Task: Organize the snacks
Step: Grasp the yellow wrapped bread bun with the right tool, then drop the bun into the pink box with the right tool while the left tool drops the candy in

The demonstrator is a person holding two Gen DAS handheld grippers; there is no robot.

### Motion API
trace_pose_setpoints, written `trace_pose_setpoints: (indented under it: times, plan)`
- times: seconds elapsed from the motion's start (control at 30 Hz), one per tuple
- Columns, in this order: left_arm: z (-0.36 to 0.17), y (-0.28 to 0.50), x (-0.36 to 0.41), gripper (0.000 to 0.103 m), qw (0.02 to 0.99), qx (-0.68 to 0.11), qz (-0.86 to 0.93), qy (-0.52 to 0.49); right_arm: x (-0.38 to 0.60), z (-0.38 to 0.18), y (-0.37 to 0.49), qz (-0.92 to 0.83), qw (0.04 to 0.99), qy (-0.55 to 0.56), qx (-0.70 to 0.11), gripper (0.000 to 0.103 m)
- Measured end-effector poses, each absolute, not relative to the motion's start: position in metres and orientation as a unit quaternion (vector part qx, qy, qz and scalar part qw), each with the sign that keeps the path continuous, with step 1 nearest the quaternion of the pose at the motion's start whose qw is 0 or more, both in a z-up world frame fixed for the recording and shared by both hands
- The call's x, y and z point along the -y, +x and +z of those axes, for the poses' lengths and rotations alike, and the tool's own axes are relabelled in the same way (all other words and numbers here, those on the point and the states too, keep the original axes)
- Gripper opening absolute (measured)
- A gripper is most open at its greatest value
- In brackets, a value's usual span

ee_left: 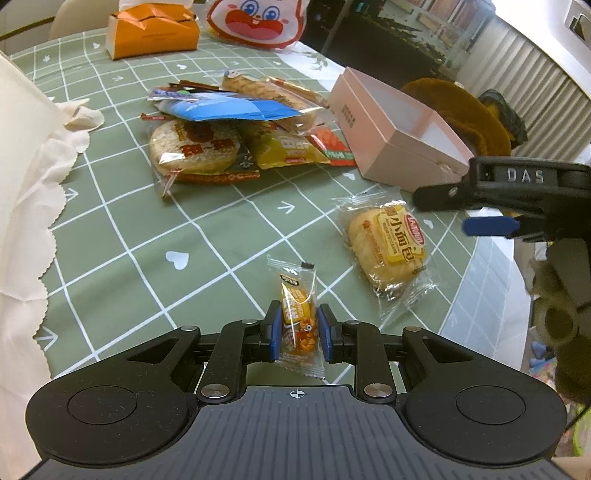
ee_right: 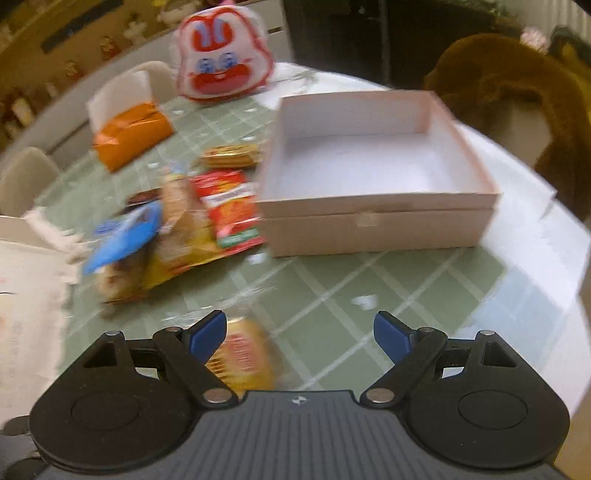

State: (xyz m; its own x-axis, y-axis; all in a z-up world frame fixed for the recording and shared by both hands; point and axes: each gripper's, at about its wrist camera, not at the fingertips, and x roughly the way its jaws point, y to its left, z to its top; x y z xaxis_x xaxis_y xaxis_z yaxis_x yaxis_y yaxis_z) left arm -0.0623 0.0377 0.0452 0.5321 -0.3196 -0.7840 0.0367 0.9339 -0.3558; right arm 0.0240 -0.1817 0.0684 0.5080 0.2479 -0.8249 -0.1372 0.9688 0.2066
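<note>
Two handheld grippers work over a round table covered by a sage-green cloth point(ee_left: 155, 236) with a white grid, hearts and arrows. The left gripper point(ee_left: 298, 328) has its blue pads closed on a small yellow snack sachet in clear-edged film point(ee_left: 298, 317); the sachet's print is too small to read. The landmark is an open, empty pale-pink cardboard box point(ee_left: 391, 129) with a white interior, also seen from the right wrist point(ee_right: 373, 218); a column of small print on its side wall cannot be read. Just on the near side of the box lies a clear-wrapped round bread roll point(ee_left: 388, 247) with a yellow label bearing the characters "小面包" and a red oval logo. To the left of the box, partly touching it, sits a heap of snack packets point(ee_left: 236, 125): a round rice cracker in clear film, a blue packet, a yellow packet and a red-and-green packet. Beyond the box, farther left, stand an orange folded paper box point(ee_left: 151, 33) and a white bag printed with a red cartoon rabbit face point(ee_left: 255, 22). The right gripper point(ee_right: 299, 336) hovers near the box with its jaws wide apart and nothing between the pads; its black body reads "DAS" in the left wrist view point(ee_left: 524, 177).
</note>
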Motion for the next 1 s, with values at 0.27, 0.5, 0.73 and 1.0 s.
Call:
trace_pose_setpoints:
  times: [0.27, 0.5, 0.73, 1.0]
  plan:
    - [0.047, -0.058, -0.033, 0.027, 0.859, -0.483, -0.103, -0.133, 0.146, 0.037, 0.023, 0.151, 0.837, 0.026, -0.525, 0.072]
    - [0.049, -0.059, -0.021, 0.024, 0.856, -0.49, -0.099, -0.129, 0.163, 0.051, 0.002, 0.18, 0.834, 0.005, -0.521, 0.051]
    - [0.1, -0.034, 0.011, 0.024, 0.886, -0.406, -0.167, -0.149, 0.227, 0.103, 0.006, 0.157, 0.861, 0.039, -0.483, 0.05]
    - [0.176, 0.114, 0.034, 0.027, 0.887, -0.362, -0.211, -0.193, 0.266, 0.183, 0.104, 0.118, 0.909, 0.065, -0.394, 0.083]
